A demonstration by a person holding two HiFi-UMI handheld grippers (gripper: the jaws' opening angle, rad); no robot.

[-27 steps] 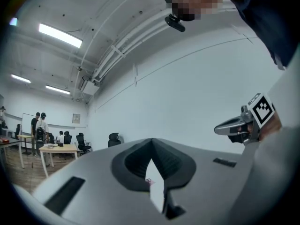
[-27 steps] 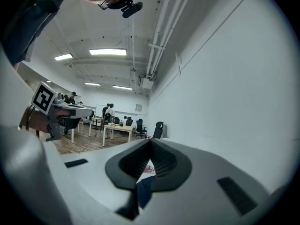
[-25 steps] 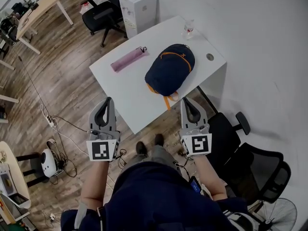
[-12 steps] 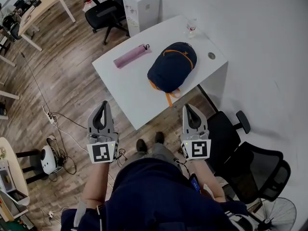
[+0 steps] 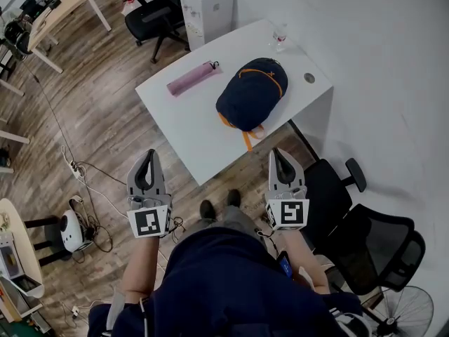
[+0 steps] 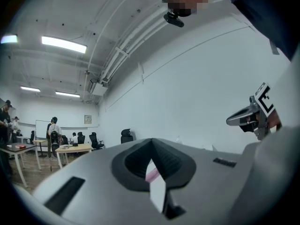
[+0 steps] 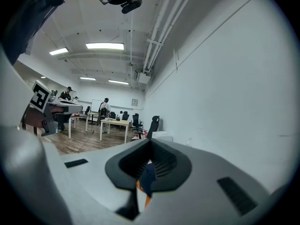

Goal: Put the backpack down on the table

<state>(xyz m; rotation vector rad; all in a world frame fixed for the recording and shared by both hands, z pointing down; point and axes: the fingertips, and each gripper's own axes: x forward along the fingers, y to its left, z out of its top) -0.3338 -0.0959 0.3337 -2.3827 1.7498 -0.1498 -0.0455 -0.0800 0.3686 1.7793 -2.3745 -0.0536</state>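
1. On the white table (image 5: 189,128), the navy backpack (image 5: 251,94) is seen lying flat toward the far right side, with its orange strap (image 5: 245,140) hung over the near edge. The put-down is judged complete.
2. Black office chairs (image 5: 365,244) are noted at the right, beside the table; nothing is seen barring the way.
3. The left gripper (image 5: 149,154) and right gripper (image 5: 278,153) are held short of the table, jaws together, nothing gripped. No further placing is judged necessary.
4. A pink folded umbrella (image 5: 192,78) and a small bottle (image 5: 281,36) are recorded on the table, apart from the backpack.
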